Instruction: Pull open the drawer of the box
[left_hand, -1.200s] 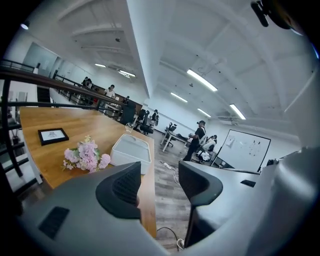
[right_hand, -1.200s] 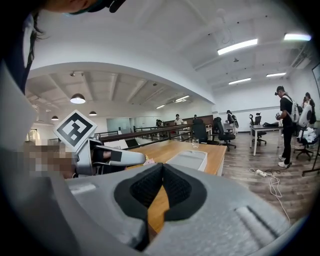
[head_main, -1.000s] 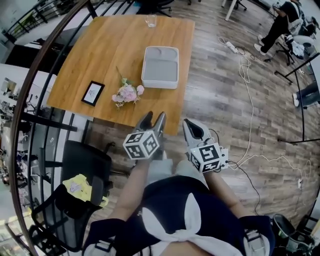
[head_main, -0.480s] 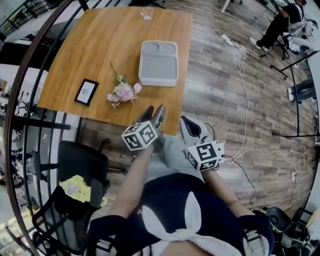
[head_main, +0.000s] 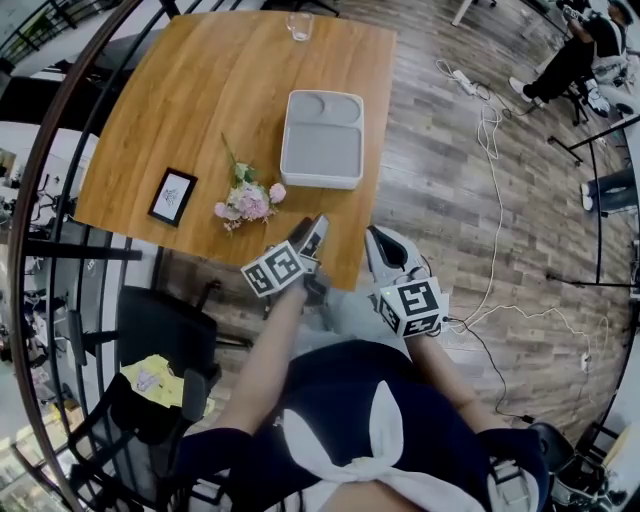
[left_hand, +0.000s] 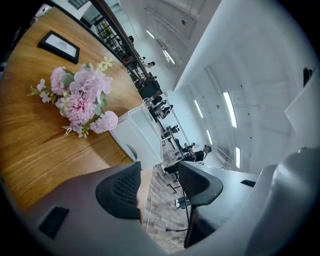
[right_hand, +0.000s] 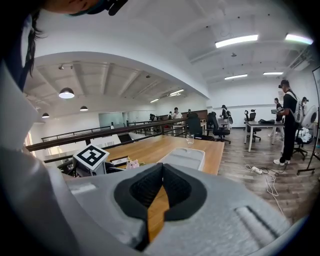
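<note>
**Head view.** The grey box (head_main: 320, 140) lies flat on the wooden worktop (head_main: 190, 90), right of centre and well apart from both tools. A bunch of pink flowers (head_main: 248, 203) lies near the worktop's near edge, with a small picture frame (head_main: 172, 197) to its left. A glass (head_main: 300, 27) stands at the far edge. The left tool (head_main: 308, 236) hangs over the near edge, just right of the flowers. The right tool (head_main: 385, 250) hangs over the floor, just off the near right corner. A cable (head_main: 495, 230) trails across the floorboards.

**Left gripper view.** The left tool (left_hand: 160, 182) has its jaws wide apart with nothing between them. The flowers (left_hand: 82, 102) and frame (left_hand: 60, 46) lie to the left on the worktop (left_hand: 30, 145). The box (left_hand: 142, 132) sits ahead, beyond the jaws and untouched.

**Right gripper view.** The right tool (right_hand: 162, 172) has its jaws pressed together, holding nothing. The box (right_hand: 184, 157) lies ahead on the worktop (right_hand: 150, 147), with the glass (right_hand: 190, 138) behind it.
</note>
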